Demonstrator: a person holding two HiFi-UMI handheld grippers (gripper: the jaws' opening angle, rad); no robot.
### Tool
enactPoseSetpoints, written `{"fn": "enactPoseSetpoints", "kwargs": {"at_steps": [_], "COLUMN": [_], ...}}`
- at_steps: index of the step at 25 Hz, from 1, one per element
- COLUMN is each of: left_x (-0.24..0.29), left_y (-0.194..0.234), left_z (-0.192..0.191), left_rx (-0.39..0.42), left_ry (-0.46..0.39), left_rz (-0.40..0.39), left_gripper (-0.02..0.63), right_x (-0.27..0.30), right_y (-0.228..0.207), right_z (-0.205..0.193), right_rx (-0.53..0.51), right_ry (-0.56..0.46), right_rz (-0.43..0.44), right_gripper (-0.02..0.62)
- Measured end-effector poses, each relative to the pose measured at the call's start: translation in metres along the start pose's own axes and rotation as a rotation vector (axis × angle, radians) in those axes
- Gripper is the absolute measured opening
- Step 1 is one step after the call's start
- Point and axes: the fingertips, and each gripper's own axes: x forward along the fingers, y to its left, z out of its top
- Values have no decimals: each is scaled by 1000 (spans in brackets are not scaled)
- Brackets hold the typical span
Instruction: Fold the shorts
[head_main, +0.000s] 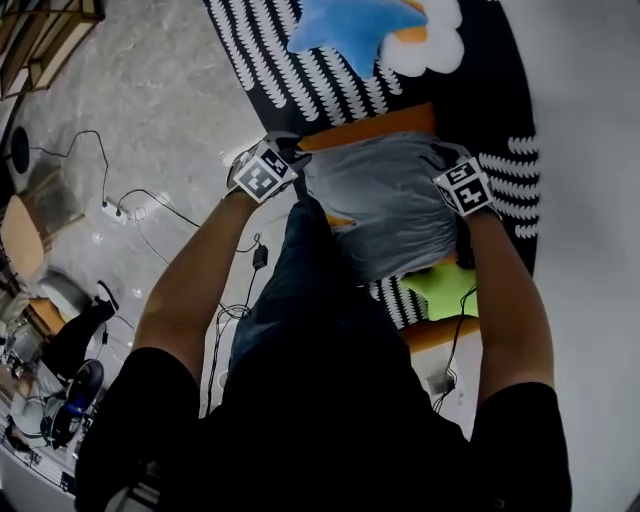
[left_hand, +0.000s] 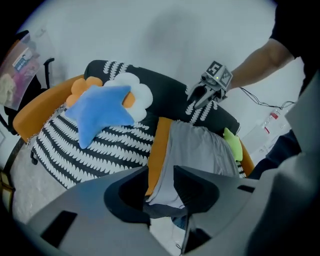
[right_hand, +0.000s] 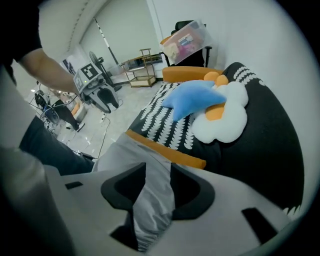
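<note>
Grey shorts (head_main: 385, 205) lie spread on a black-and-white patterned couch (head_main: 280, 70) with an orange trim band (head_main: 370, 128). My left gripper (head_main: 295, 170) is at the shorts' left edge; in the left gripper view (left_hand: 160, 174) its jaws stand apart, and a dark hem and grey cloth (left_hand: 200, 150) lie loose in the gap. At the right edge, my right gripper (head_main: 452, 172) points steeply down. Seen from the right gripper view (right_hand: 158, 172), its jaws are apart too, and a grey fold (right_hand: 150, 200) fills the space between them.
A blue star cushion (head_main: 355, 25) rests on a white flower cushion (head_main: 440, 45) at the couch's far end. A green star cushion (head_main: 445, 290) lies beside the shorts' near edge. Cables and a power strip (head_main: 125, 210) run over the floor at left.
</note>
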Motion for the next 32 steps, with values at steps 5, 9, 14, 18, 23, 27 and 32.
{"fn": "enactPoseSetpoints", "kwargs": {"at_steps": [5, 9, 14, 18, 23, 27, 32], "left_x": [24, 55, 106, 120, 131, 135, 133], "left_y": [5, 5, -1, 1, -4, -8, -10], "left_z": [-18, -35, -62, -72, -77, -79, -82], "left_rx": [89, 116, 171, 176, 200, 203, 234], "left_ry": [60, 77, 132, 149, 175, 172, 179], "left_rz": [-23, -81, -140, -157, -230, -273, -313], "left_gripper": [175, 175, 178, 184, 189, 189, 179], "right_x": [16, 43, 83, 100, 114, 119, 127], "right_y": [-8, -10, -20, -15, -22, -34, -31], "right_z": [2, -9, -27, -25, -33, -39, -48], "right_rx": [-54, -54, -114, -188, -290, -324, -389], "right_ry": [74, 115, 161, 223, 306, 375, 452], "right_rz": [20, 66, 89, 118, 162, 189, 262], "right_gripper": [176, 184, 192, 235, 256, 255, 230]}}
